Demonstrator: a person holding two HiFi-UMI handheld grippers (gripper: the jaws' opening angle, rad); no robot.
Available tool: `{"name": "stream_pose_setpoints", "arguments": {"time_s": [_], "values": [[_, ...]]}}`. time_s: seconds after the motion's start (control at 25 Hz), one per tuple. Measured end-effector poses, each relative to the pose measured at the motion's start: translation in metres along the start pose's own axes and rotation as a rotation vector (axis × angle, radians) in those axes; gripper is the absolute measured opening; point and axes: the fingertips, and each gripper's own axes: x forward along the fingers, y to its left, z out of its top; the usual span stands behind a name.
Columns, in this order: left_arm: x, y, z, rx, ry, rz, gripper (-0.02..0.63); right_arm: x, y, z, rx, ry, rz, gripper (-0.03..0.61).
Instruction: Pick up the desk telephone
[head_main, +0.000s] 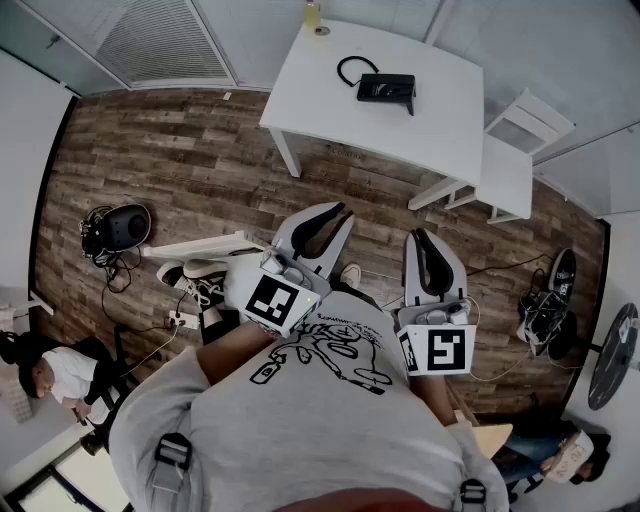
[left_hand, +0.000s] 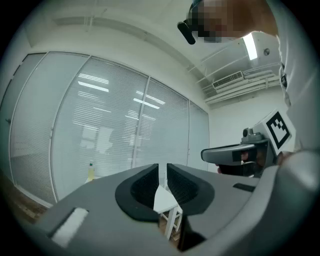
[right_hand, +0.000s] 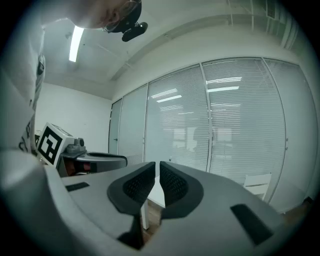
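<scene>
The black desk telephone (head_main: 386, 90) with its curled cord lies on the white table (head_main: 320, 100) far ahead in the head view. My left gripper (head_main: 335, 212) and right gripper (head_main: 420, 236) are held close to my chest, well short of the table, both shut with nothing between the pads. In the left gripper view the left gripper (left_hand: 162, 172) points level at the table's corner (left_hand: 165, 200), and the right gripper shows at the right. In the right gripper view the right gripper (right_hand: 157, 172) points at the table and blinds.
A white chair (head_main: 505, 160) stands at the table's right side. A yellow bottle (head_main: 312, 14) sits at the table's far edge. A helmet-like device with cables (head_main: 115, 228) lies on the wood floor at left; cables and shoes (head_main: 545, 300) at right. A person (head_main: 50, 372) sits at lower left.
</scene>
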Motion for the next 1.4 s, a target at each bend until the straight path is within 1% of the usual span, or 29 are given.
{"name": "stream_pose_setpoints", "arguments": {"time_s": [0.16, 0.24, 0.4, 0.64, 0.8, 1.04, 1.24, 1.4], "values": [[-0.01, 0.008, -0.004, -0.008, 0.023, 0.009, 0.051, 0.004, 0.007, 0.002, -0.008, 0.002, -0.006, 0.026], [-0.014, 0.014, -0.002, -0.014, 0.012, 0.014, 0.051, 0.007, 0.011, 0.002, -0.011, 0.001, -0.017, 0.026], [-0.018, 0.031, -0.002, -0.027, 0.007, 0.022, 0.051, 0.017, 0.014, 0.0, 0.018, -0.002, -0.045, 0.026], [-0.014, 0.057, -0.002, -0.042, 0.011, 0.047, 0.051, 0.039, 0.009, -0.006, 0.025, 0.019, -0.052, 0.026], [-0.002, 0.073, -0.002, -0.046, 0.01, 0.07, 0.051, 0.056, -0.002, -0.004, 0.028, 0.008, -0.054, 0.026], [0.033, 0.096, 0.003, -0.048, -0.002, 0.1, 0.051, 0.086, -0.032, -0.006, 0.028, 0.008, -0.058, 0.026], [0.077, 0.103, 0.007, -0.034, 0.0, 0.094, 0.051, 0.111, -0.068, -0.005, 0.032, -0.004, -0.059, 0.026], [0.121, 0.104, 0.012, -0.029, -0.001, 0.084, 0.051, 0.129, -0.108, 0.0, 0.036, -0.019, -0.063, 0.026]]}}
